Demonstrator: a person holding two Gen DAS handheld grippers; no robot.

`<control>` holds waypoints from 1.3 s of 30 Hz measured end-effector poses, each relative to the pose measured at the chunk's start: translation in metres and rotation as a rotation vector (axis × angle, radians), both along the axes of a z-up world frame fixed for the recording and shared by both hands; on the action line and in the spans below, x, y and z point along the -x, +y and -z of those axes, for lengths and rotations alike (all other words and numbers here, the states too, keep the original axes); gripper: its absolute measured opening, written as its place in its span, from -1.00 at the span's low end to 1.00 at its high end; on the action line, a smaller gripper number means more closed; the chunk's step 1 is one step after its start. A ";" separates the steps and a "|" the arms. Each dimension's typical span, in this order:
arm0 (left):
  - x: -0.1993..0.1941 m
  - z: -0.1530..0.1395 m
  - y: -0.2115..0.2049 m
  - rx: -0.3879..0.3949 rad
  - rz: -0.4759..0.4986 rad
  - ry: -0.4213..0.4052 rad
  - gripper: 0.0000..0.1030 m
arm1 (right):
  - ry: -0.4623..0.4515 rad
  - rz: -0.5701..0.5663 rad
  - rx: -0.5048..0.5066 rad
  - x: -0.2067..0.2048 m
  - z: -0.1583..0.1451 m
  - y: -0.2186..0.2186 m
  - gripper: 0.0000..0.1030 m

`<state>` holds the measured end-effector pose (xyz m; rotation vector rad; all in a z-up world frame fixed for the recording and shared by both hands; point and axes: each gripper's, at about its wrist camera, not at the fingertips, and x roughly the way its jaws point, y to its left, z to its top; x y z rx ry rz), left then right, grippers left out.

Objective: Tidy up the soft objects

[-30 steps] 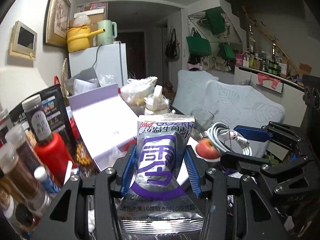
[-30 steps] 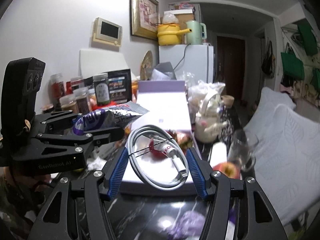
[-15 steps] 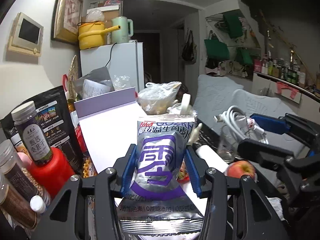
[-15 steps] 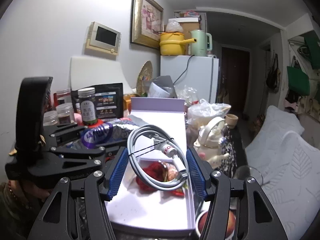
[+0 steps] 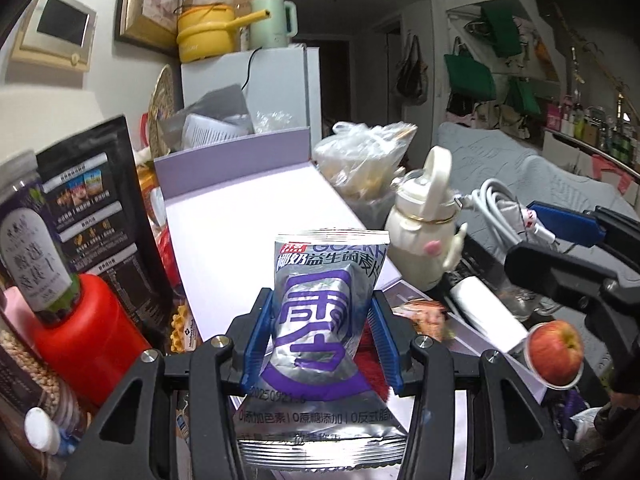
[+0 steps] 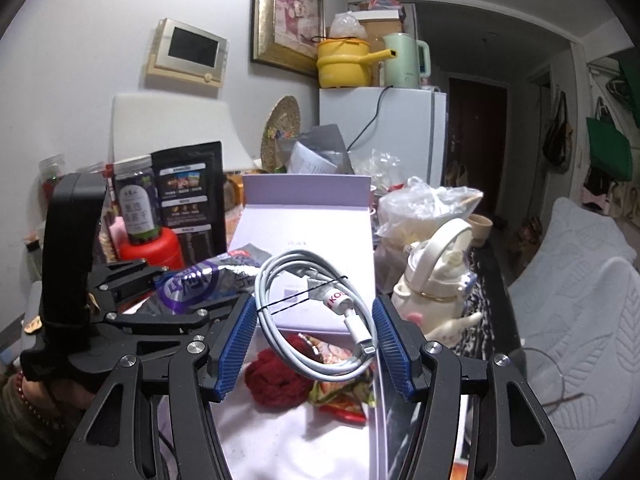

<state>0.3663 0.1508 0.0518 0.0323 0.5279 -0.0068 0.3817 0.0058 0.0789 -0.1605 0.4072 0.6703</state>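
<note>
A: Left side first. What does the left gripper [image 5: 322,340] carry?

B: A silver and purple foil snack packet [image 5: 320,344], clamped across its middle between the blue pads [image 5: 256,340]. It stands upright over the near end of the lavender box [image 5: 240,216]. Judged light and crushable; the foil looks slick, and the pads have already pinched the pouch into a waist. Grip the sealed bottom edge or the mid-body, not the puffed top.

A: And the right gripper [image 6: 314,344]?

B: Clenched on a coiled white charging cable [image 6: 308,312], bound by a thin tie. The coil spans the jaws side to side, hanging above the box interior, where a dark red fluffy item [image 6: 280,376] and a colourful wrapper [image 6: 340,396] already lie.

A: Handling notes for the cable?

B: Light and springy, probably. The connector end dangles free, so hold across the bundle near the tie. The white teapot [image 6: 432,288] just right of the box looks fragile; keep clear.
</note>
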 end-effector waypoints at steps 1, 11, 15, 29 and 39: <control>-0.003 0.003 0.001 0.001 -0.005 0.005 -0.08 | 0.005 -0.001 0.002 -0.003 0.002 0.001 0.16; -0.028 0.037 0.008 -0.031 -0.039 0.083 -0.08 | 0.053 0.002 0.016 -0.033 0.024 0.009 0.16; -0.033 0.047 0.007 -0.042 -0.037 0.112 -0.08 | 0.079 0.008 0.018 -0.042 0.035 0.008 0.16; -0.049 0.073 0.009 -0.054 -0.041 0.227 -0.08 | 0.211 0.000 0.012 -0.069 0.065 0.012 0.16; -0.055 0.084 0.015 -0.020 -0.044 0.297 -0.08 | 0.268 0.022 0.067 -0.078 0.087 0.021 0.17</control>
